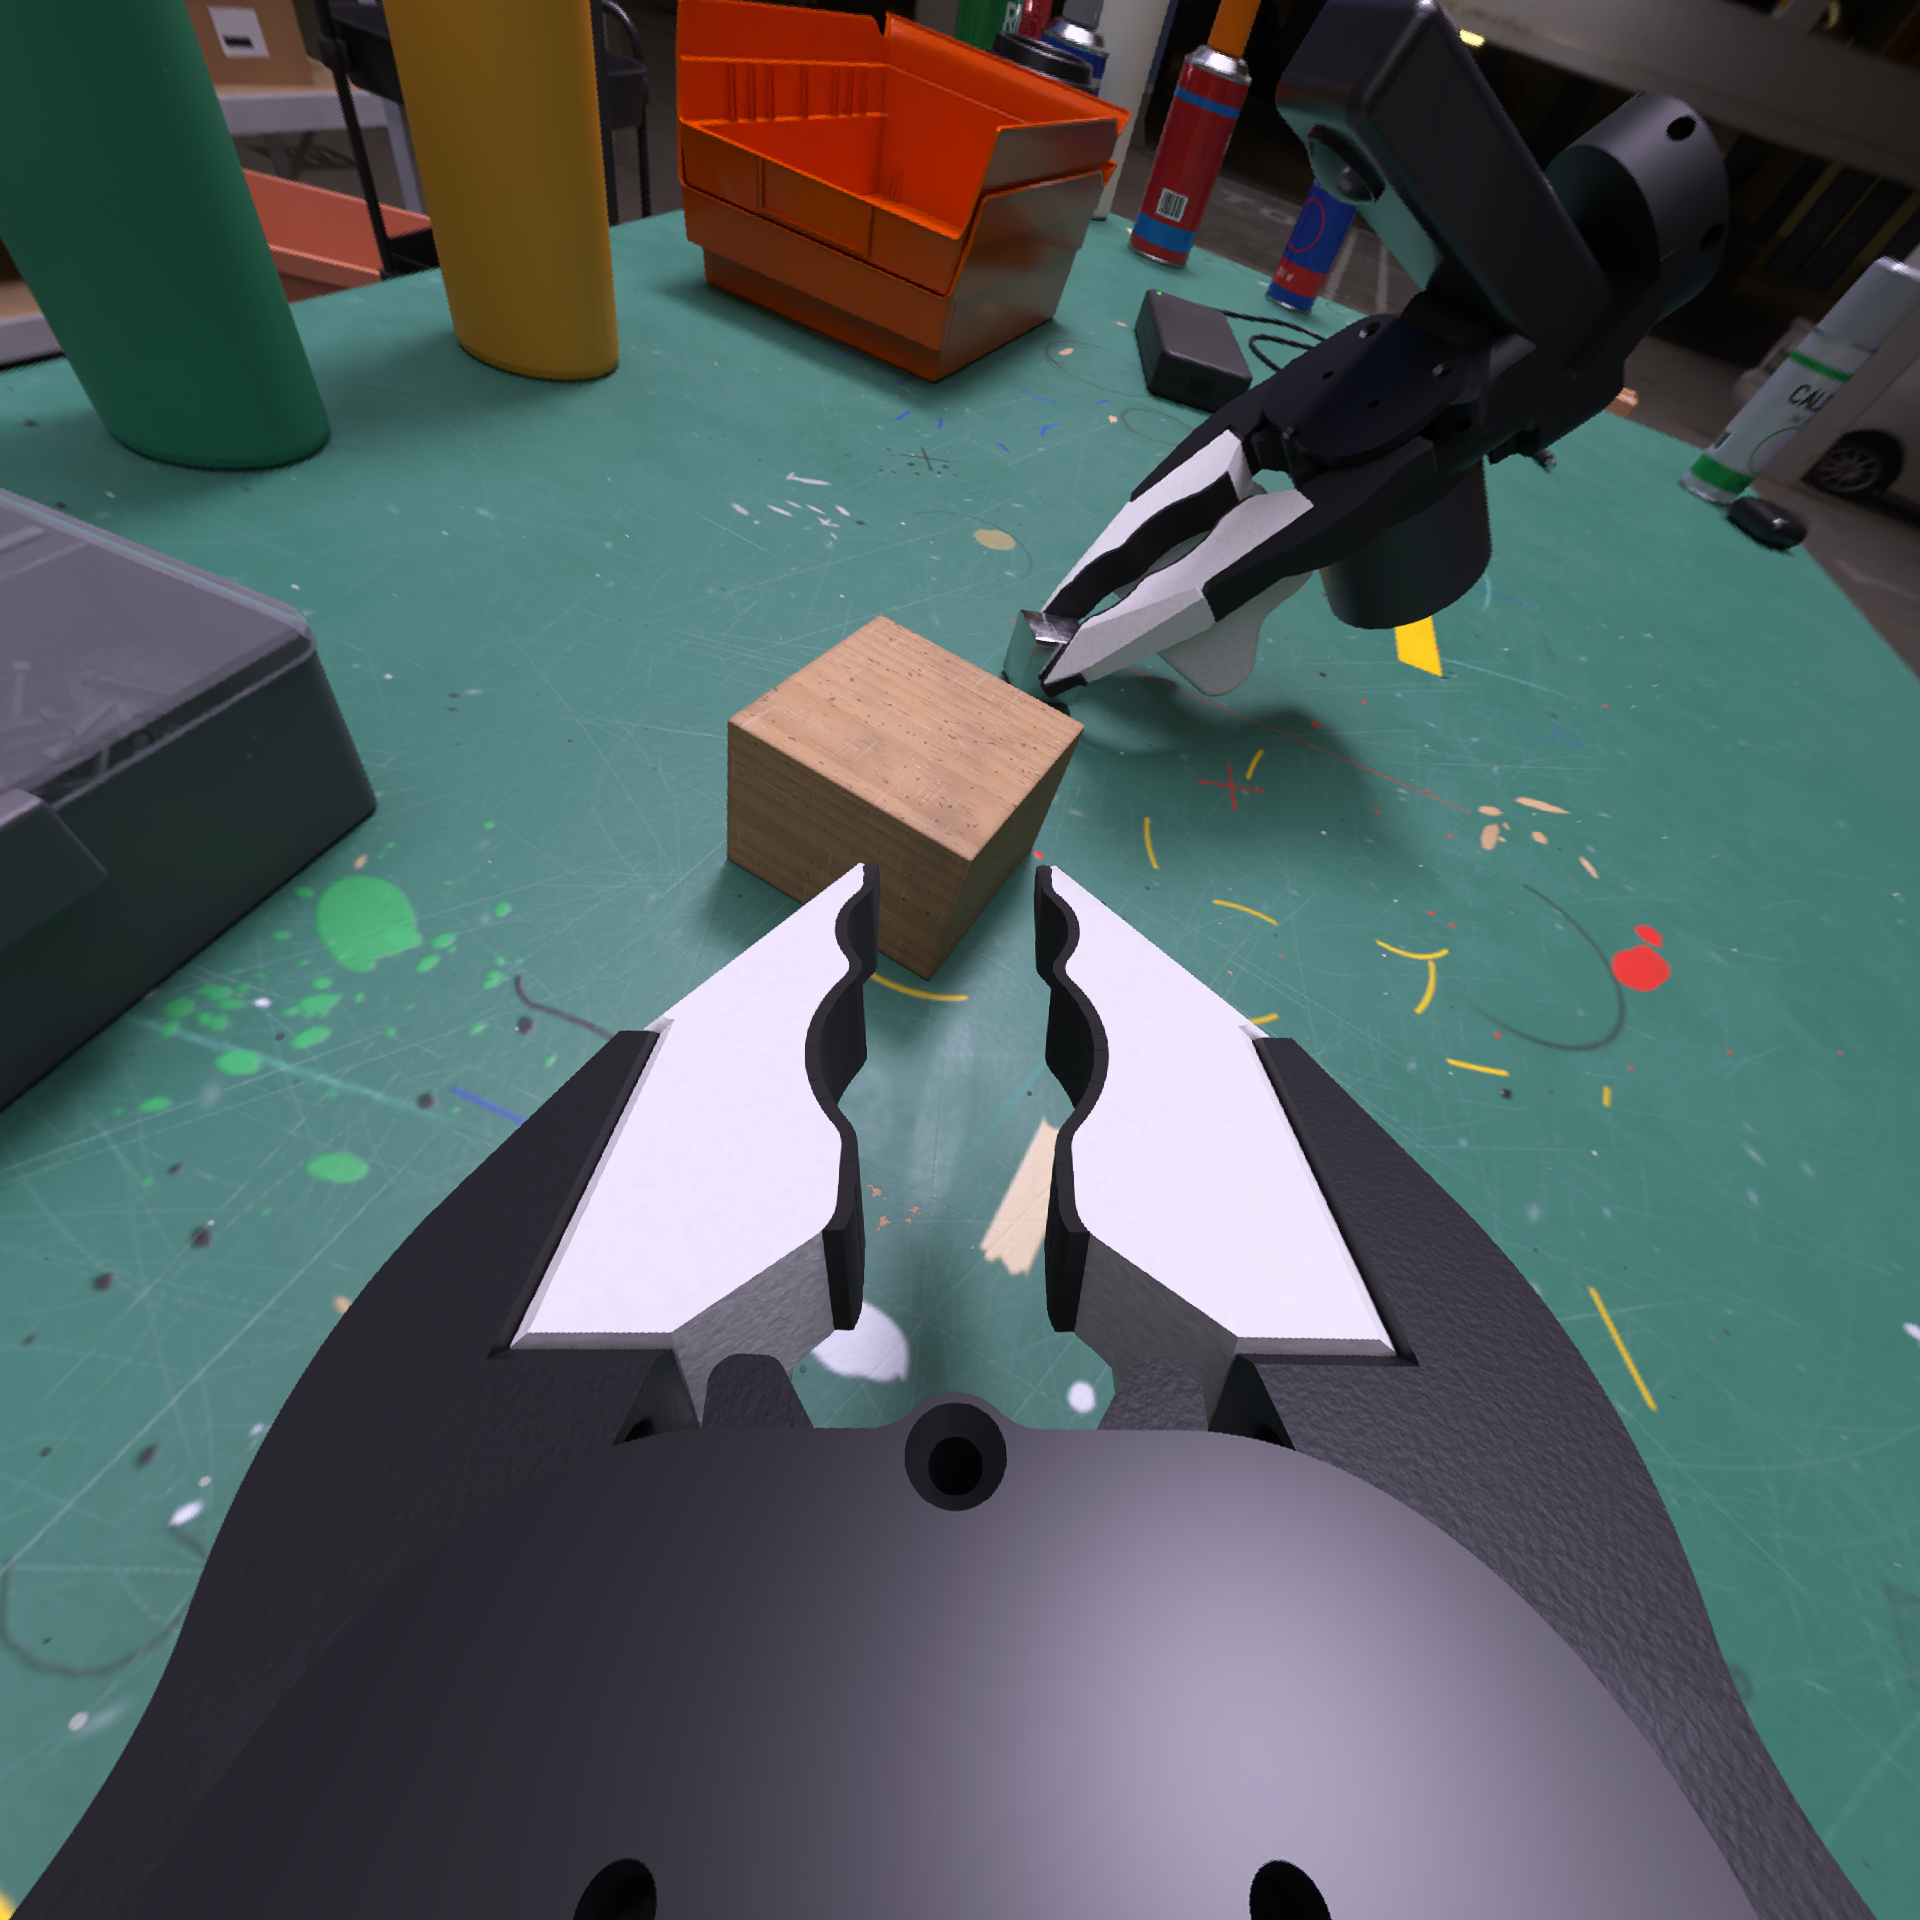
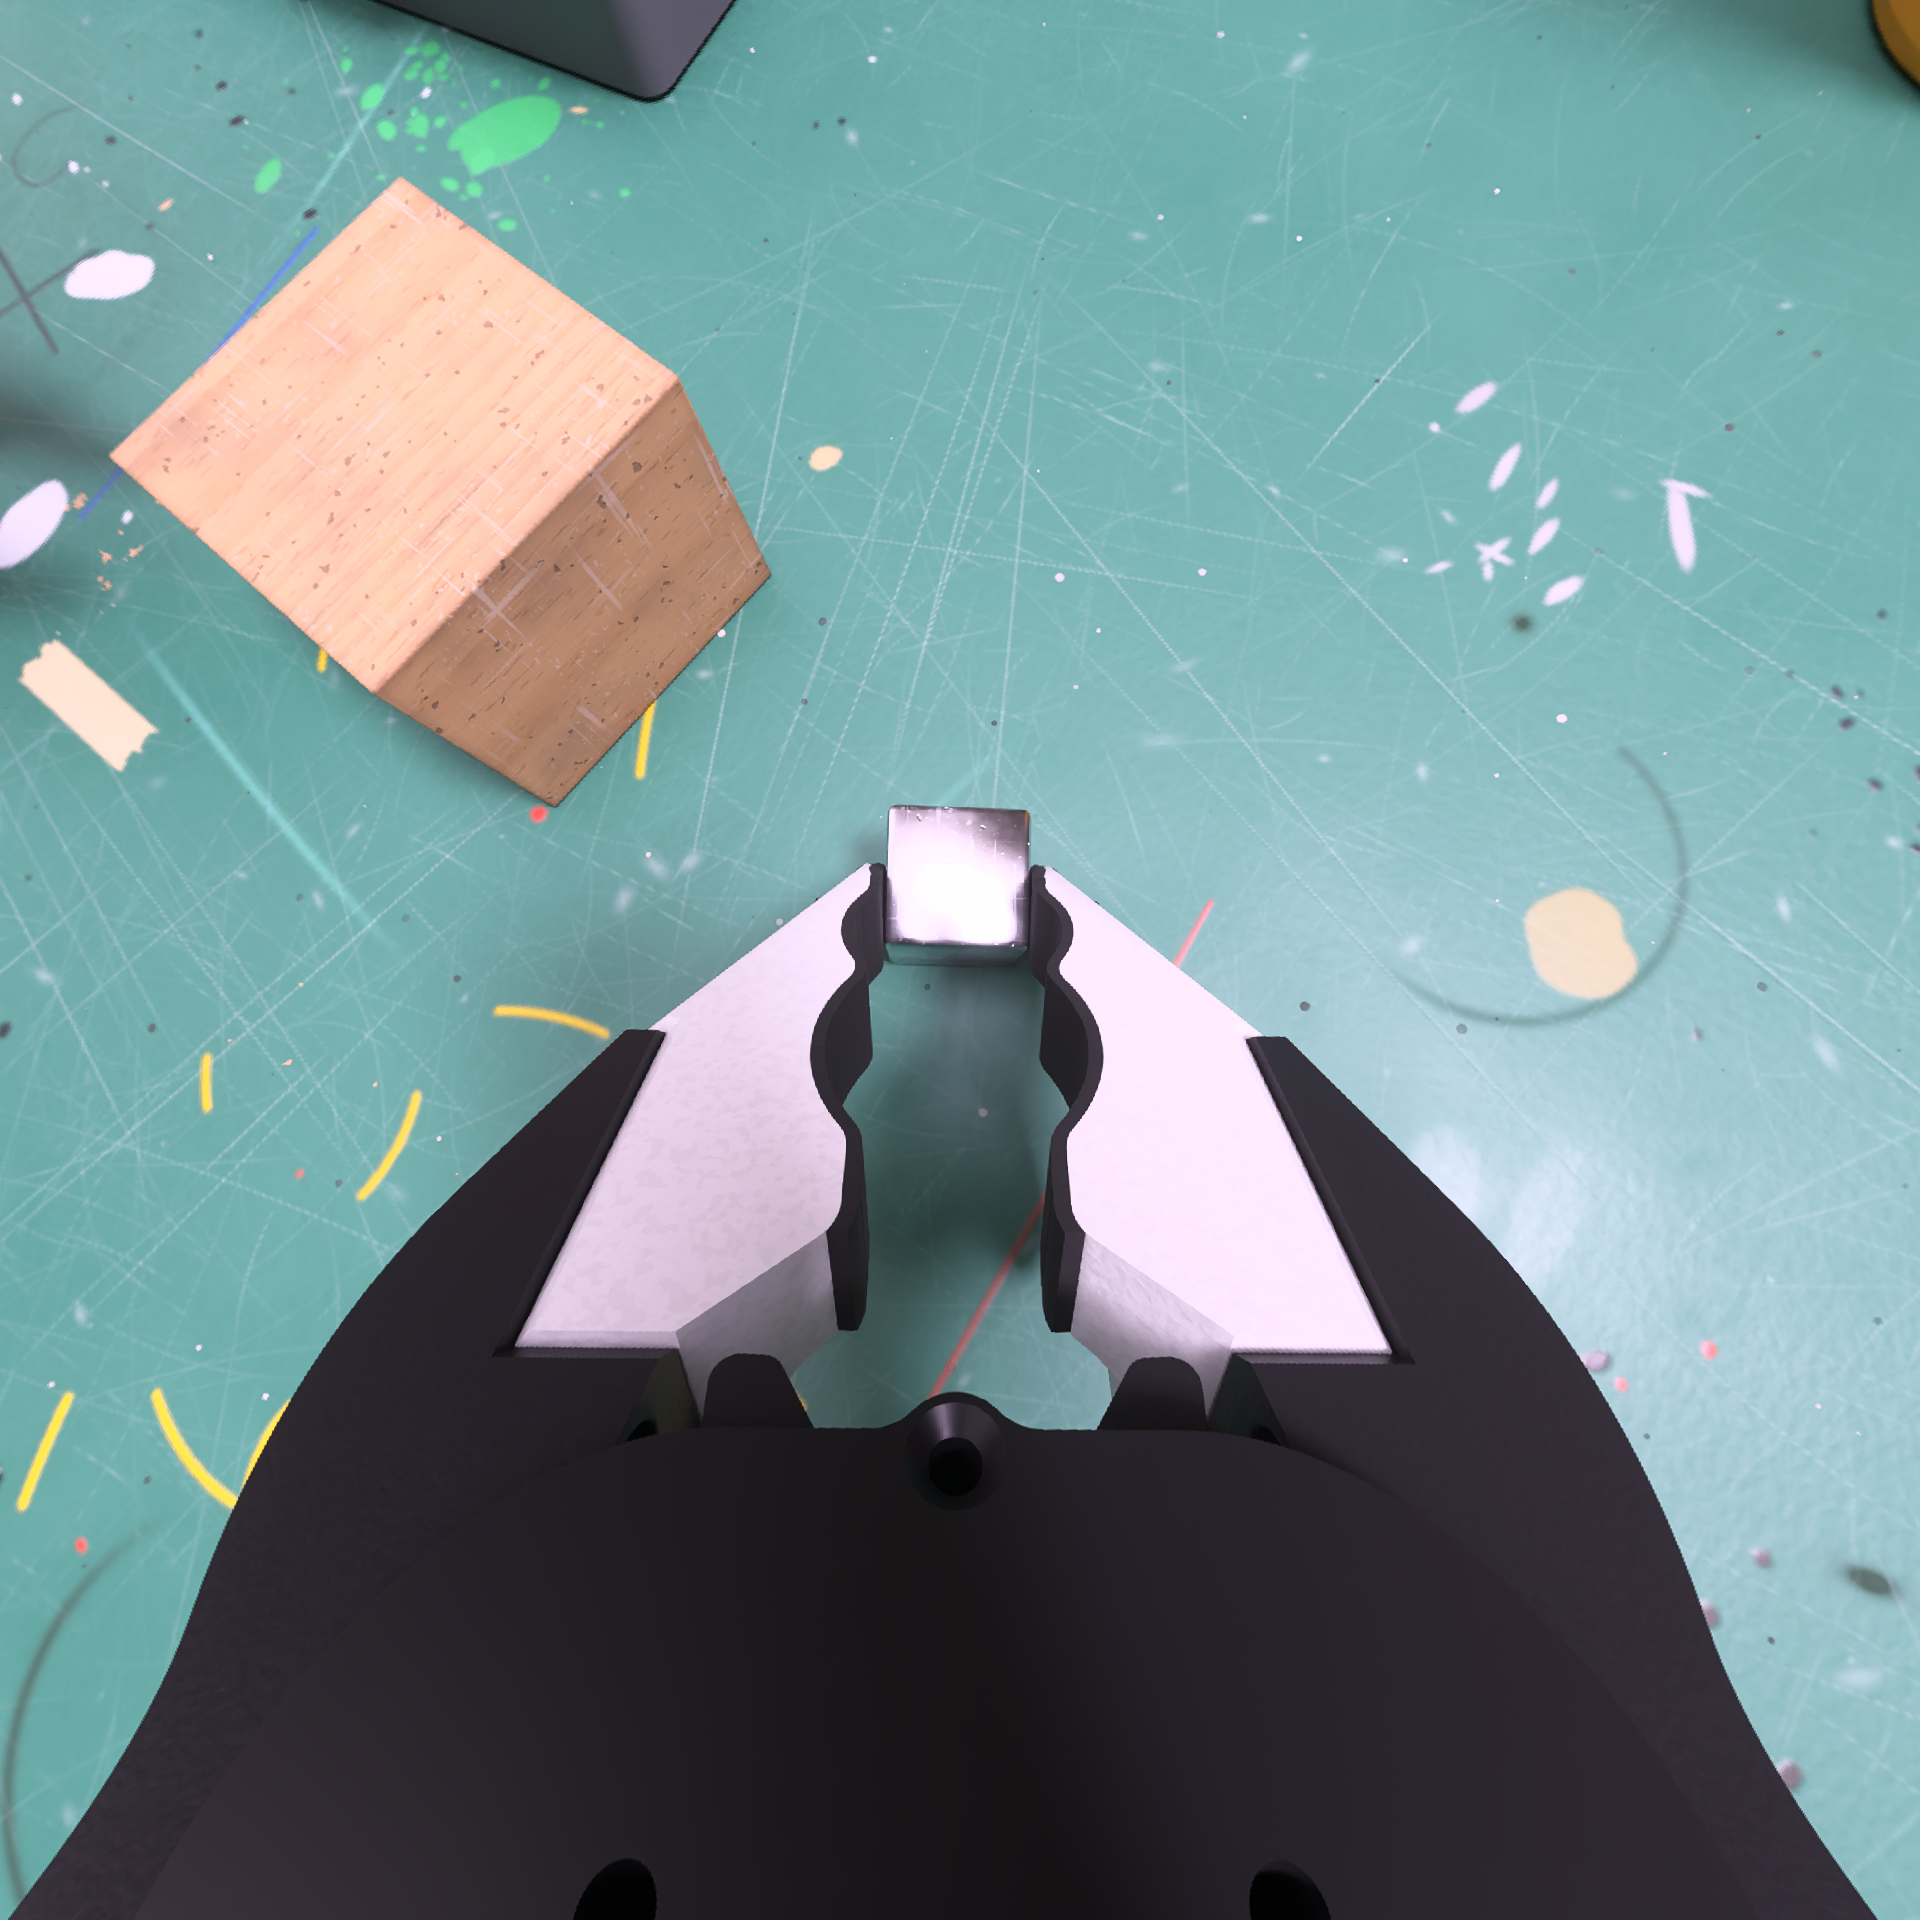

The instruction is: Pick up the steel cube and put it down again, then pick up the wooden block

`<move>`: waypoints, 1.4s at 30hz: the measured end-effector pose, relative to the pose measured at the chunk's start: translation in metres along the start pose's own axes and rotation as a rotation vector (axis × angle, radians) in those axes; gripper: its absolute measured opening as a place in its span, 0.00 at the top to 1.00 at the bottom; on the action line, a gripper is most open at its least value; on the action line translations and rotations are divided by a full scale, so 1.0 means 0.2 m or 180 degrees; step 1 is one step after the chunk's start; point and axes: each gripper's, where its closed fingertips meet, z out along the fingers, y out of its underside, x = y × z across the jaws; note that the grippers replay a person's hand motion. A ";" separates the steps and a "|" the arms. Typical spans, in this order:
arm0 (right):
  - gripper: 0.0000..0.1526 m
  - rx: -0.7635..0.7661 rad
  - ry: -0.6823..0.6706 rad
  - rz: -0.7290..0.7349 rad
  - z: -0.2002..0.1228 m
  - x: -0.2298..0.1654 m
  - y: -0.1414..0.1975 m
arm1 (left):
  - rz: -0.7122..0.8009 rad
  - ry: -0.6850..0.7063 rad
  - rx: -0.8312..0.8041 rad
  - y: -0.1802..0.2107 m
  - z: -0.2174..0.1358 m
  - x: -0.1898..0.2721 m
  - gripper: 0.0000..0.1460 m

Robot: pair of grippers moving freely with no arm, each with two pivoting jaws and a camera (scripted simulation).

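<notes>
The left gripper [image 1: 956,883] waits with its fingers spread and empty, just in front of the wooden block [image 1: 902,774] on the green table [image 1: 623,582]. Just past the block, the right gripper [image 2: 956,883] pinches the little steel cube [image 2: 957,885] by its tips, low by the table. I think it should move slowly and squeeze firmly, because the shiny cube looks slippery.

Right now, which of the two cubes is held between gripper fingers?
The small shiny steel cube, clamped at the fingertips of the right hand-held gripper. The bigger wooden block stands free on the green mat, untouched.
</notes>
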 end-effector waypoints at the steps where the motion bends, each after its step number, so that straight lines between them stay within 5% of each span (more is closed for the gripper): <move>1: 0.82 0.0004 -0.0022 0.0025 0.00 0.00 0.00 | -0.0039 0.0029 -0.0010 0.00 0.00 0.00 0.80; 14: 0.82 0.0018 -0.0233 0.0169 0.00 0.00 0.00 | -0.0057 0.0025 -0.0162 0.05 0.02 -0.03 0.80; 16: 0.66 0.0020 -0.0256 0.0162 0.01 -0.01 -0.01 | -0.0015 0.0033 -0.0189 0.05 0.02 -0.02 0.80; 19: 0.60 0.0089 -0.0430 0.0101 -0.01 -0.05 -0.03 | 0.0119 0.0004 -0.0283 0.06 0.04 -0.01 0.80; 27: 0.53 0.0404 -0.1199 -0.1307 -0.04 -0.24 -0.07 | 0.0379 -0.0296 -0.0370 0.03 0.05 -0.04 0.75; 30: 0.45 0.0347 -0.1415 -0.1381 -0.02 -0.34 -0.07 | 0.0647 -0.0545 -0.0420 0.00 0.01 -0.09 0.66; 33: 0.26 0.0414 -0.1123 -0.1688 -0.02 -0.31 -0.14 | 0.0568 -0.0183 -0.0524 0.02 -0.05 -0.10 0.51; 35: 0.24 0.0525 -0.1047 -0.1782 -0.01 -0.30 -0.21 | 0.0448 -0.0054 -0.0679 0.09 -0.07 -0.16 0.41; 42: 0.07 -0.0002 -0.0868 -0.2521 0.23 -0.38 -0.26 | 0.0201 0.0202 -0.1031 0.26 -0.06 -0.20 0.31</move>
